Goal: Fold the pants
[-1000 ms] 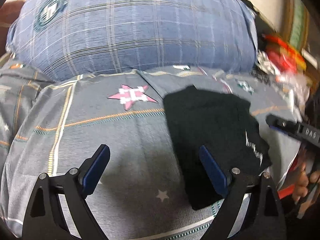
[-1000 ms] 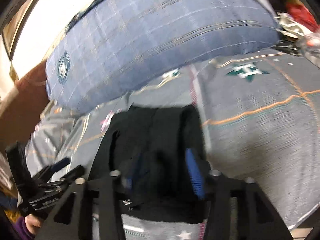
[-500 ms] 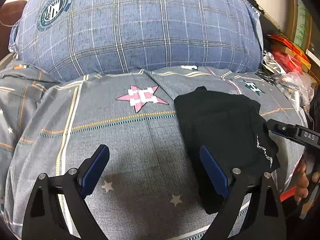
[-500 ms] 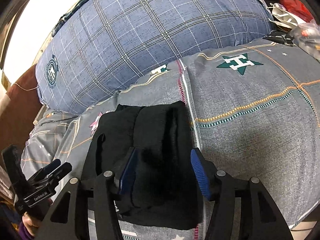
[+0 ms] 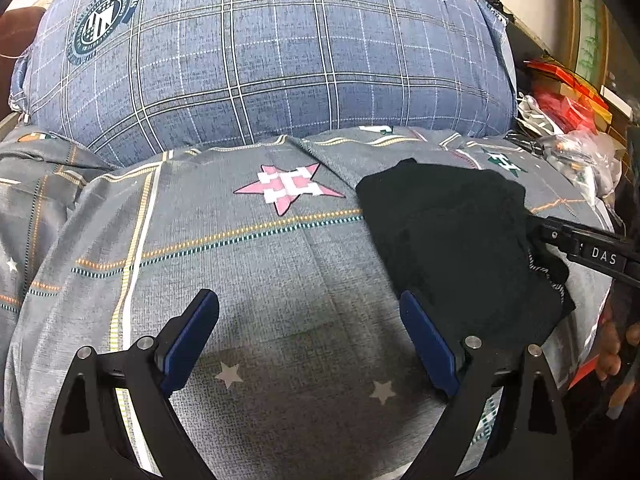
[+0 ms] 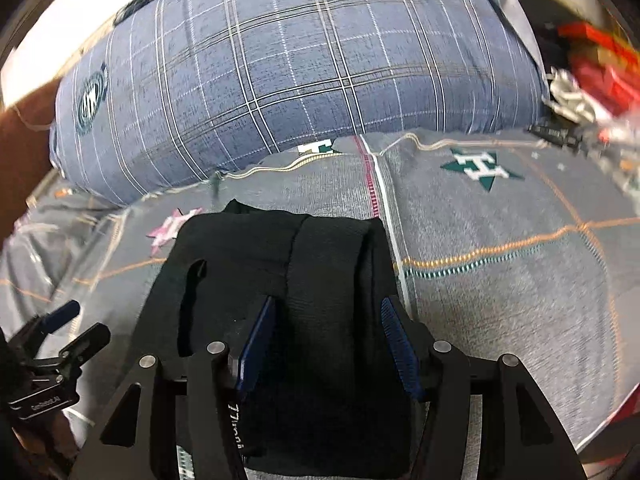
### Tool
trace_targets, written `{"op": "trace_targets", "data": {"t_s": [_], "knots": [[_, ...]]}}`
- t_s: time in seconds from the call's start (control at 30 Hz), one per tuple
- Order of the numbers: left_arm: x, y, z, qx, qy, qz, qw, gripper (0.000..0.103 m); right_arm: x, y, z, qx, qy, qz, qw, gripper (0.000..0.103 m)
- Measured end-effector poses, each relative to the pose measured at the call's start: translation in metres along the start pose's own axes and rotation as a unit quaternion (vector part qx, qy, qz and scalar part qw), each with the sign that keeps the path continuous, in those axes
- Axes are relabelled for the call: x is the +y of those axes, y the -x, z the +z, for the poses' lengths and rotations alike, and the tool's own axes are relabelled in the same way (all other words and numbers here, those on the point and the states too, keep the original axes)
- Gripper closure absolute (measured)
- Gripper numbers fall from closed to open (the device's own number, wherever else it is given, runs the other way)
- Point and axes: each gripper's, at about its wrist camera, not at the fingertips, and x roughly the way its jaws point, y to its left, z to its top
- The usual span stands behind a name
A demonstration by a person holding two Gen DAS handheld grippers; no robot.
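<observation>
A bed fills the frame, spread with a grey quilt of orange lines and star prints. A big blue plaid pillow bulks across the top, and red clutter crowds the upper right beneath a pale wall.

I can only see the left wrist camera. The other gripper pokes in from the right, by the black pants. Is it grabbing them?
Observer: The right gripper has the black pants between its blue pads. I cannot tell whether they squeeze.
Operator: Is there writing on the pants?
Observer: Yes, white letters near the camera, too cut off to read.
Operator: Are the pants lying flat?
Observer: Not quite. A raised fold runs up the middle of them.
</observation>
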Motion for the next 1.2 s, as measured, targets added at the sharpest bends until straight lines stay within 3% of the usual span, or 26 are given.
{"op": "trace_targets", "data": {"t_s": [0.77, 0.87, 0.97, 1.2], "knots": [[-0.001, -0.023, -0.017, 0.03, 0.01, -0.005, 0.9995, 0.01, 0.022, 0.0, -0.002, -0.006, 0.061, -0.06, 0.996, 0.043], [-0.001, -0.023, -0.019, 0.026, 0.009, 0.001, 0.9996, 0.006, 0.023, -0.003, -0.002, -0.001, 0.059, -0.06, 0.996, 0.043], [0.0, -0.027, -0.02, 0.023, 0.011, 0.009, 0.9997, 0.0, 0.02, -0.007, -0.002, 0.004, 0.049, -0.059, 0.997, 0.039], [-0.002, -0.03, -0.019, 0.038, -0.003, 0.014, 0.9992, 0.0, 0.009, -0.014, -0.005, 0.014, 0.024, -0.047, 0.999, 0.028]]}}
